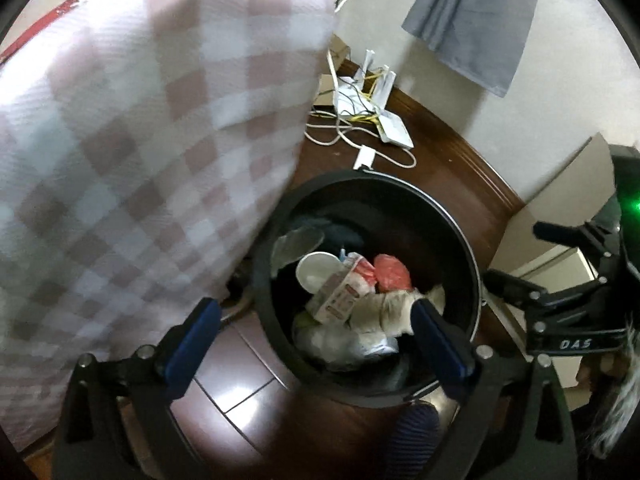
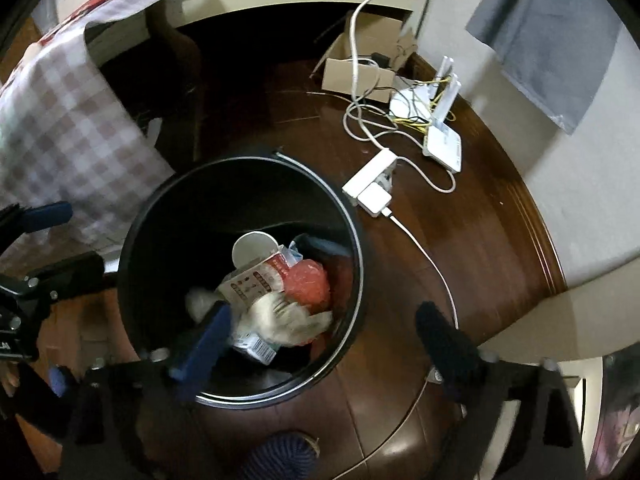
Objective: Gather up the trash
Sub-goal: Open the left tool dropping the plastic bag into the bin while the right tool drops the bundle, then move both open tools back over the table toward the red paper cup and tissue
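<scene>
A black round trash bin (image 1: 360, 178) (image 2: 160, 200) stands on the dark wooden floor. Inside lie a white cup (image 1: 316, 270) (image 2: 254, 246), a printed carton (image 1: 340, 296) (image 2: 256, 280), a red bag (image 1: 392, 274) (image 2: 308, 284) and crumpled white paper (image 1: 392, 308) (image 2: 288, 320). My left gripper (image 1: 316, 312) hangs over the bin's mouth, open, with nothing between its blue pads. My right gripper (image 2: 326, 314) is also open and empty, one finger over the bin and the other over the floor beside it. Each gripper shows at the edge of the other's view.
A pink checked blanket (image 1: 140, 140) (image 2: 60, 128) hangs close to the bin's left. Behind the bin lie a white router with cables (image 1: 372, 116) (image 2: 440, 140), a power strip (image 2: 372, 184) and a cardboard box (image 2: 360, 68). A dark-socked foot (image 2: 280, 456) is at the bottom.
</scene>
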Demonstrator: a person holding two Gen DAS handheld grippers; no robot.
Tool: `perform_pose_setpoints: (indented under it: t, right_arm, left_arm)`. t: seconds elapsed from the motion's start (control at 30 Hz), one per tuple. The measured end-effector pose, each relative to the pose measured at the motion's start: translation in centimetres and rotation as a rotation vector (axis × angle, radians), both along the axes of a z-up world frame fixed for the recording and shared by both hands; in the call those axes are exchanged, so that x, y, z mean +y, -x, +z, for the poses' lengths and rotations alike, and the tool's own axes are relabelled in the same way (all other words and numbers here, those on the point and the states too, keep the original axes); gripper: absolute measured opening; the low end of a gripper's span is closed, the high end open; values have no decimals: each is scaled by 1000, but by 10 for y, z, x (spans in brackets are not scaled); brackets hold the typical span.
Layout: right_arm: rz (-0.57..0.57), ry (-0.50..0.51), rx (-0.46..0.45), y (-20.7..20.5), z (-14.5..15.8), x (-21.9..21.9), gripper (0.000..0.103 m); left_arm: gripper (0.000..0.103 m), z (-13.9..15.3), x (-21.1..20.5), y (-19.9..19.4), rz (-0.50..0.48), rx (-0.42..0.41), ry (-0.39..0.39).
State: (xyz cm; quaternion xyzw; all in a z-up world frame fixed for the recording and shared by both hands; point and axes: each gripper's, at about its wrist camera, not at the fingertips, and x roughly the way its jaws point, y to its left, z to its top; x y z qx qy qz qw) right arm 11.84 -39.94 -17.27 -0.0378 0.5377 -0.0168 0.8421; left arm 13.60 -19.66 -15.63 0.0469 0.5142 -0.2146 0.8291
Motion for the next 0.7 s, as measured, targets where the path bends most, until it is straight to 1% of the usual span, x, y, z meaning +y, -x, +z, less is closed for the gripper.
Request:
perform_pose_setpoints:
  t: [0.13,0.3,0.7]
  right_arm:
    - [-3,20,-26,1,8,3,102]
    - [-3,8,-63,1,22,7,102]
    - [47,-1,-166,5,60,28,102]
  left_arm:
    - [97,10,6,2,7,-27,3]
    - [97,31,17,7,14,-75,13]
    - [98,76,39,18,59,-194,11]
